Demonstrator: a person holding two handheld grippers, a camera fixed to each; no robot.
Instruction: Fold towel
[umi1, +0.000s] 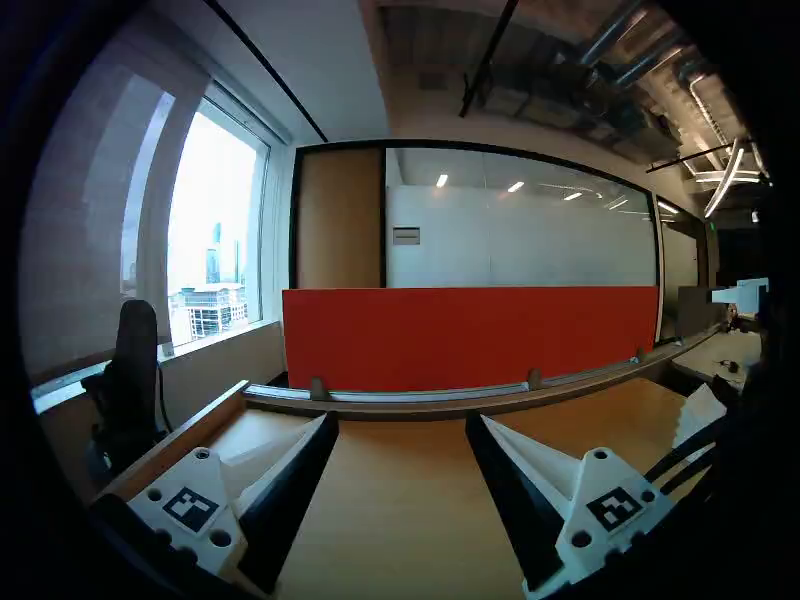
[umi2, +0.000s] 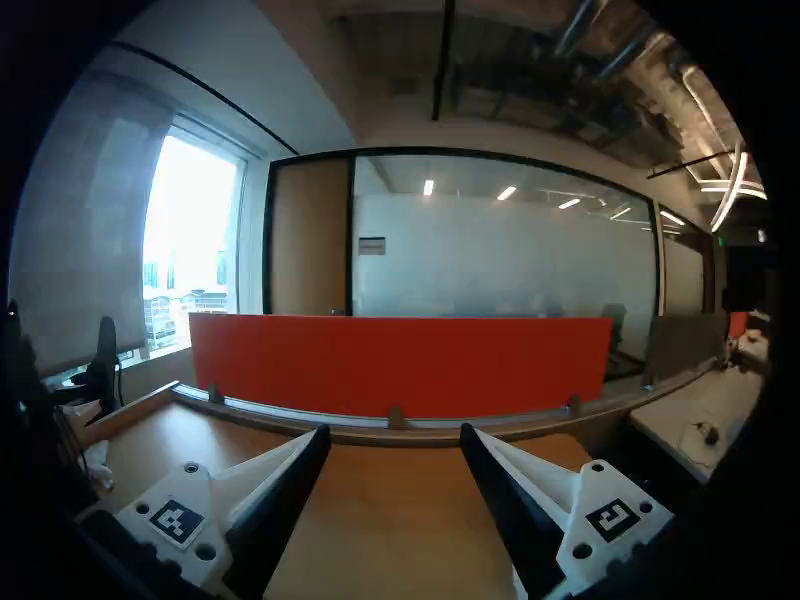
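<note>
A divider panel (umi1: 470, 335) stands along the far edge of the desk (umi1: 400, 510), with a glass wall (umi1: 520, 235) behind it and a window (umi1: 215, 240) to the left.

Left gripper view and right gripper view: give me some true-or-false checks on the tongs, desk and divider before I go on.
1. The left tongs are open. True.
2. The right tongs are shut on a cloth. False: they are open, with bare desk between the fingers.
3. The divider behind the desk is blue. False: it is orange-red.
4. The desk top is wood-coloured. True.
5. In the left gripper view, a bright window lies left of the divider. True.
</note>
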